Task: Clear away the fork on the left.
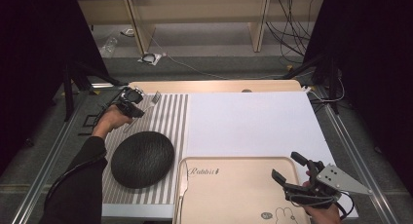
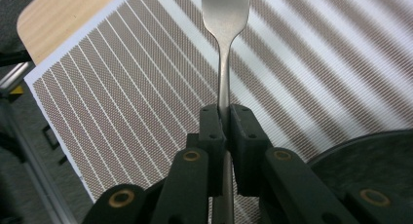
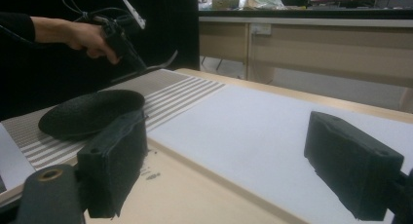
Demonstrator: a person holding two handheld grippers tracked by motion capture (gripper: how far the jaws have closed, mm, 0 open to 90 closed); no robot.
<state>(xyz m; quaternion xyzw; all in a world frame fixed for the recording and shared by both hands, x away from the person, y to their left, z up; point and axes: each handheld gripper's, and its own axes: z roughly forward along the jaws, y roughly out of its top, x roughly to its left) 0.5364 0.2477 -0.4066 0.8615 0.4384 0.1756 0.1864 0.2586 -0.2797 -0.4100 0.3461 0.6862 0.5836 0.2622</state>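
Black left tool (image 2: 224,131) clamps a slim metal fork (image 2: 225,63) above the striped mat (image 2: 122,102), right tool (image 3: 229,170) apart

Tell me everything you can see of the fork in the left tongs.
The fork looks like plain silver metal, with a slim handle that widens into a flat neck; the tines run out of the left gripper view's top edge. The left tongs are shut on its handle, both pads pressed against the sides. It hangs above the striped placemat, clear of it, near the mat's far left corner. In the high view it juts past the tongs toward the table's far side.
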